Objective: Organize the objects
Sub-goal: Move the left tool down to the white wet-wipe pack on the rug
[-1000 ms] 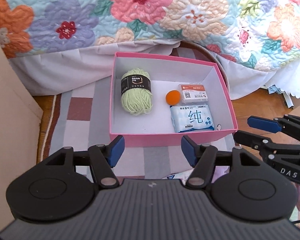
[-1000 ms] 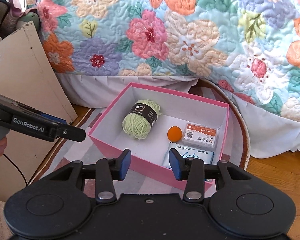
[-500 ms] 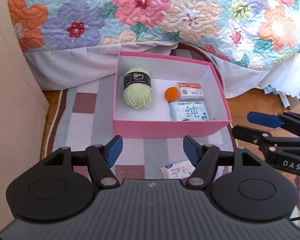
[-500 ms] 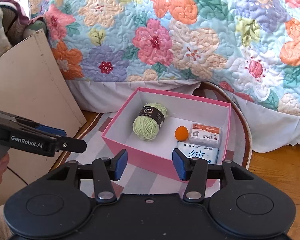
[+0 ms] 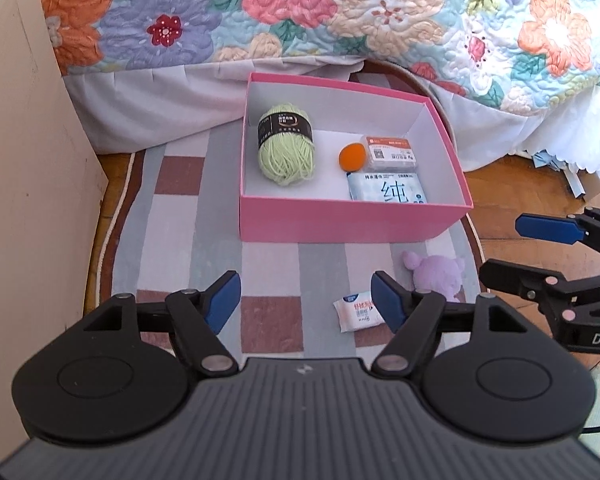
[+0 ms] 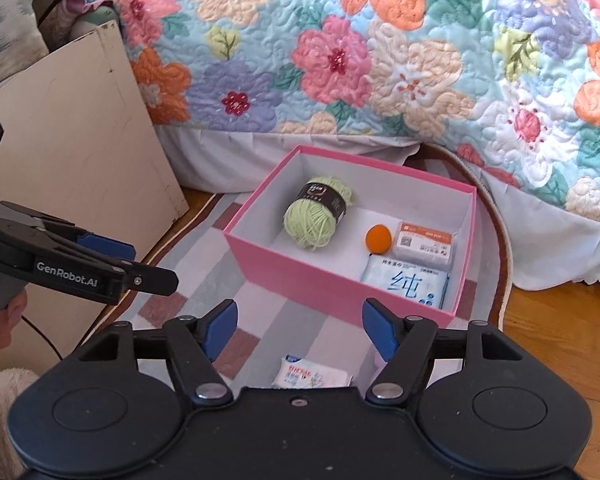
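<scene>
Box [image 5: 340, 220] of pink card sits on the striped rug [image 5: 172, 216], right by the edge of the flowery quilt [image 5: 340, 8]. Inside it I see a ball of green yarn [image 5: 286, 152] on the left side, a little orange ball [image 5: 351, 156] in the middle, a small clear case with an orange label [image 5: 390, 153] touching the orange ball, and a blue pack of wipes [image 5: 386, 192] just in front of that case. On the rug, in front of the box, lie a small white tissue pack [image 5: 356, 311] and a purple plush toy [image 5: 436, 274], close to each other. My left gripper [image 5: 306, 302] hangs over the rug with its blue pads spread apart; its jaws have just been opening, and nothing is between them. My right gripper [image 6: 296, 330] has just been opening too, and its jaws are wide now. The tissue pack lies on the rug below the gap, but the pads do not touch it. A tan board [image 6: 72, 140] leans at the left.
</scene>
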Demonstrator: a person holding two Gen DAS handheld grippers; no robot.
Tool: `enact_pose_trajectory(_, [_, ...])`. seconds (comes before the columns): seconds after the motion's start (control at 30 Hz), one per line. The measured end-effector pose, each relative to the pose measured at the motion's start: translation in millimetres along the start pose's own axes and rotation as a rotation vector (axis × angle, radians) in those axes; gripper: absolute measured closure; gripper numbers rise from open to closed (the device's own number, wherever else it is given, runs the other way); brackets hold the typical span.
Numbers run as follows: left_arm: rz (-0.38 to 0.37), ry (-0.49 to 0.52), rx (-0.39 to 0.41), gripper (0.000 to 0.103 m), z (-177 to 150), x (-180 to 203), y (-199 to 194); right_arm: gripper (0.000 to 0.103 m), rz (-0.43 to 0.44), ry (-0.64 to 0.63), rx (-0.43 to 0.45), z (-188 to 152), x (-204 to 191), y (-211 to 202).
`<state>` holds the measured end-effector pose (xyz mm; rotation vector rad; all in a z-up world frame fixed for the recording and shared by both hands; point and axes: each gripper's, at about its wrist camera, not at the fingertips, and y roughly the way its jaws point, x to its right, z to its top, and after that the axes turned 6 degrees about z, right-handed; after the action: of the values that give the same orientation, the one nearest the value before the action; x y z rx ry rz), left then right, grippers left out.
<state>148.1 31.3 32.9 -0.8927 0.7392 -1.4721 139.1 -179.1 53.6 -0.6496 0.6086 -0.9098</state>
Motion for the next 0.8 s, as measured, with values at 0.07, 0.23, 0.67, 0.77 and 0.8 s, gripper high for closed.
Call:
enact_pose_trajectory(0.07, [-0.008, 0.0, -0.003, 0.031, -3, 0, 0, 0.026, 0.004, -0.005, -0.002, -2, -3, 0])
enact_pose_trajectory(0.23, [-0.012, -0.007, -0.013, 0.03, -11, -1, 3, 0.021, 0.04, -0.03, -0.022, -10, -10, 3])
enact_pose_trajectory(0.67, [-0.02, -0.01, -0.06, 0.024, -27, -2, 18, 0.009, 0.091, -0.051, -0.08, -32, -16, 14])
enact_pose_trajectory(0.77, [-0.011, -0.003, -0.083, 0.023, -30, -1, 29, 0.009, 0.091, -0.055, -0.096, -41, -15, 22])
enact_pose_trajectory(0.8, [-0.008, -0.003, -0.094, 0.023, -32, 0, 33, 0.009, 0.087, -0.053, -0.102, -44, -15, 26])
